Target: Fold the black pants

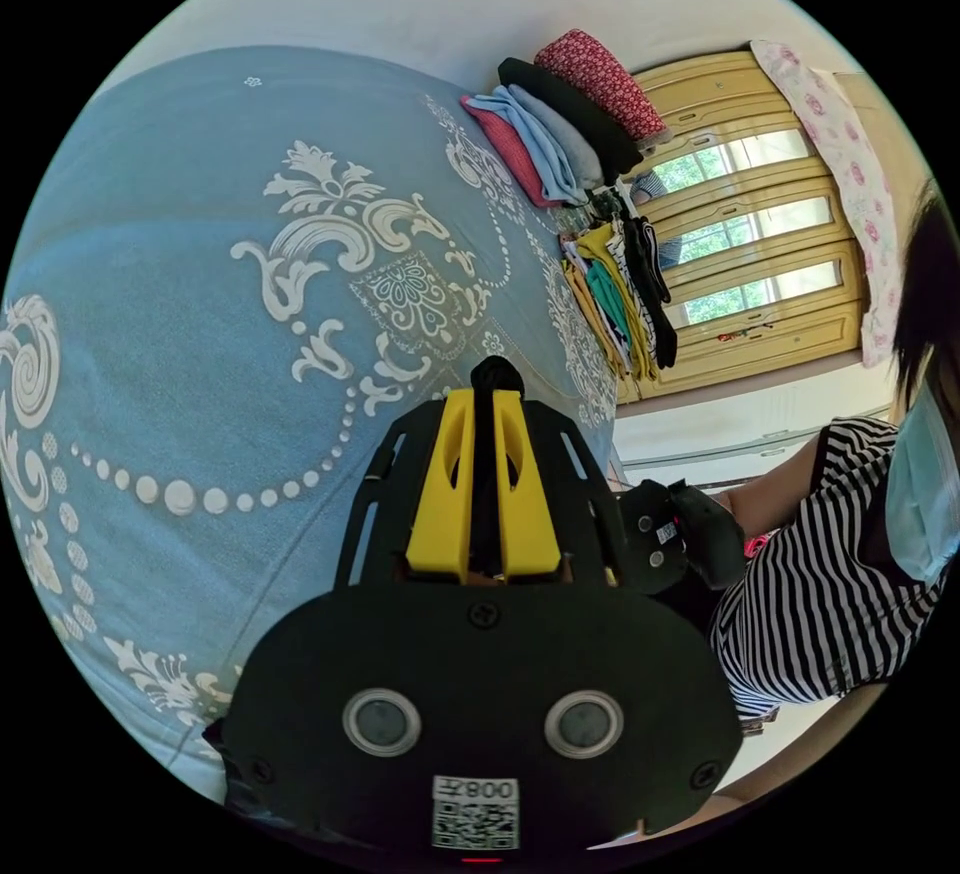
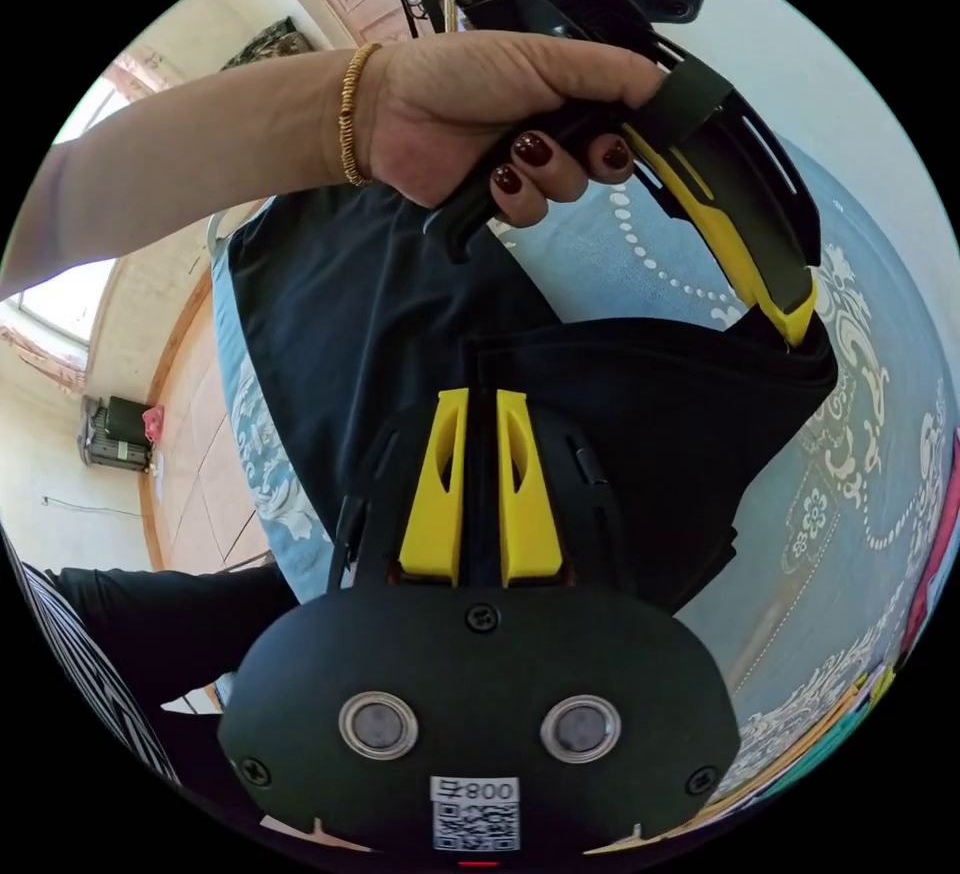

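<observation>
Pants [image 2: 400, 334] are lying spread over the blue patterned bed [image 2: 870, 474], with a doubled layer of the black cloth being lifted between the two grippers. In the right gripper view, the right gripper [image 2: 480, 399] is showing its yellow jaws pressed nearly together, pinching an edge of the pants. Further up in that view, the left gripper [image 2: 800, 329] — gripped by a hand [image 2: 480, 104] wearing a gold bracelet [image 2: 352, 114] — is biting the far corner of the same fold. In the left gripper view, the left gripper [image 1: 485, 394] is squeezing a dark bunch of cloth between its closed jaws, a knot of it bulging past the tips. Beyond it, the bed is carrying two stacks of folded clothes [image 1: 570, 129] near a wooden window [image 1: 760, 224], and a person in a striped top [image 1: 810, 594] is standing at the side.
</observation>
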Demonstrator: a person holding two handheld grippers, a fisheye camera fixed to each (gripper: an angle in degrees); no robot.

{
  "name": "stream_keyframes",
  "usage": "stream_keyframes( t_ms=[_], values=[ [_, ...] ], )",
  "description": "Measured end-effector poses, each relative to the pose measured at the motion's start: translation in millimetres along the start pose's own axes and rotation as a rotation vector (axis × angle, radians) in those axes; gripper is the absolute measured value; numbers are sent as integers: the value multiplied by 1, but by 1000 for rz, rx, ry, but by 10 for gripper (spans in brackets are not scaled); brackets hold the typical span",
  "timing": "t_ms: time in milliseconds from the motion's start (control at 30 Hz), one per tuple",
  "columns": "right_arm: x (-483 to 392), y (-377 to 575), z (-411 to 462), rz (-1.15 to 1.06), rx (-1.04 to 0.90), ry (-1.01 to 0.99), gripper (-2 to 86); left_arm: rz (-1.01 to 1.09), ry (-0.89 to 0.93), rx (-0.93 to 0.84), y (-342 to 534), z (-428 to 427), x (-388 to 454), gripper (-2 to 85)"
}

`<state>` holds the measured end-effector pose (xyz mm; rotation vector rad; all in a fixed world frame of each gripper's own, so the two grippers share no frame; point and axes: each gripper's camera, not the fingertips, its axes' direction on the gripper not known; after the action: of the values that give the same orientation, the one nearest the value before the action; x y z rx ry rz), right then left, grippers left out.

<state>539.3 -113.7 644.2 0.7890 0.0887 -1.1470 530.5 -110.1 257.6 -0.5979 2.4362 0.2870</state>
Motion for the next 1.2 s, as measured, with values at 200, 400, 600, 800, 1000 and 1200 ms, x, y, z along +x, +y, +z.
stream_keyframes(
  t_ms=[200, 400, 600, 800, 1000, 1200],
  values=[
    [-7, 2, 7, -43, -10, 36, 55, 1, -2, 6, 2, -17, 31, 32],
    [-6, 3, 12, -20, -11, 41, 27, -6, -1, 14, 7, -37, 64, 30],
    [-3, 9, 0, 14, 40, 18, 12, -5, 1, 32, 14, -66, 101, 30],
    [0, 23, -54, 42, 221, -170, 9, 21, 40, 126, 38, -128, 147, 32],
    [-38, 9, -69, -105, 289, -347, 9, 4, 73, 234, 95, -211, 187, 32],
    [-78, -18, -46, -241, 258, -503, 7, -129, -4, 273, 177, -276, 210, 31]
  ],
)
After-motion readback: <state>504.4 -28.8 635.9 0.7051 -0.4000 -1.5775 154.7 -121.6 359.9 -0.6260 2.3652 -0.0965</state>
